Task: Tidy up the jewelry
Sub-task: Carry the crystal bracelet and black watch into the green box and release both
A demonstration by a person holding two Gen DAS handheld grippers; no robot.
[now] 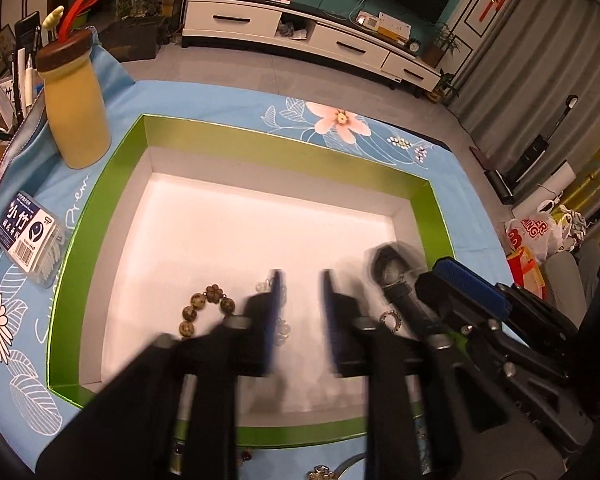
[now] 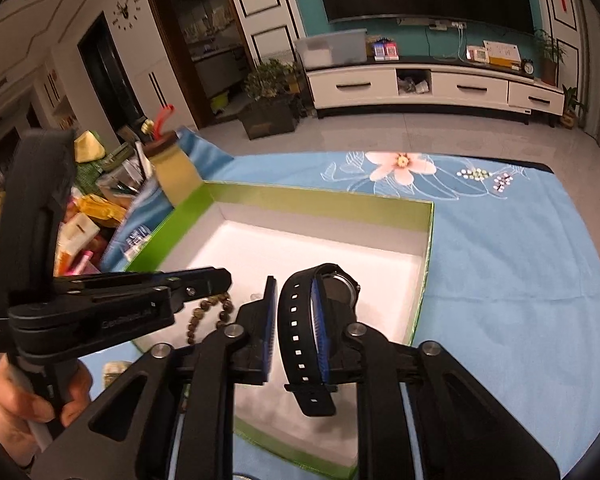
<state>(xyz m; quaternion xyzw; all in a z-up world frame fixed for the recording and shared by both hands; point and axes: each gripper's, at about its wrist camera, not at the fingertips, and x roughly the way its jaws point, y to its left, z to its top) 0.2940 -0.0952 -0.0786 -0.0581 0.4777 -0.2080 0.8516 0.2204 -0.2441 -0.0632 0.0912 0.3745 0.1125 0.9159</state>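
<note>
- While hanging over the green box [image 2: 312, 200], right tongs [image 2: 296, 328] released, watch [image 2: 332, 292] strap looped round one finger.
- Left tongs [image 1: 300, 312] apart, empty, above bead bracelet [image 1: 204, 308].
- Probably light, floppy; best pinched across the strap.

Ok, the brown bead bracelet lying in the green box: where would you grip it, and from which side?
Probably the bare arc of the bead bracelet by its flower-shaped bead, pinched across the strand with one finger inside the loop. Come from straight above: it lies flat on the floor of the green box, whose walls block a sideways approach.
</note>
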